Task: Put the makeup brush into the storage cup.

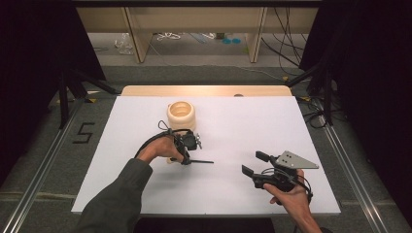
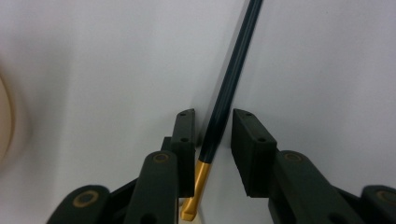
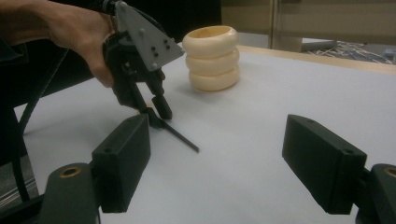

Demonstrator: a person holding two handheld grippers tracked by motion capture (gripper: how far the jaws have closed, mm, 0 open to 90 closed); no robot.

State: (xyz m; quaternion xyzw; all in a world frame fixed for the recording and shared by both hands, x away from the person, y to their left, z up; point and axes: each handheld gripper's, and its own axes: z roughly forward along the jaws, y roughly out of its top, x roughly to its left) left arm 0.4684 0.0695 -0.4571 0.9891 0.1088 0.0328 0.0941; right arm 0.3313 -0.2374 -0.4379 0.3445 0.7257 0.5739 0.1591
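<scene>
A thin dark rod (image 1: 201,161) with a gold end lies flat on the white table (image 1: 252,121), in front of a cream ribbed ring-shaped holder (image 1: 181,115). My left gripper (image 1: 186,158) points down over the rod's gold end. In the left gripper view the rod (image 2: 233,70) runs between the jaws of my left gripper (image 2: 214,114); it sits near the left pad, with a gap to the right pad. My right gripper (image 1: 255,162) rests low at the front right, open and holding nothing. From the right gripper view (image 3: 217,121) I see the left gripper (image 3: 156,112), the rod (image 3: 182,137) and the holder (image 3: 211,58).
The white sheet covers a wooden tabletop whose far edge (image 1: 204,91) shows behind the holder. Black stands and cables flank the table on both sides. Floor rails (image 1: 43,160) run along the left and right.
</scene>
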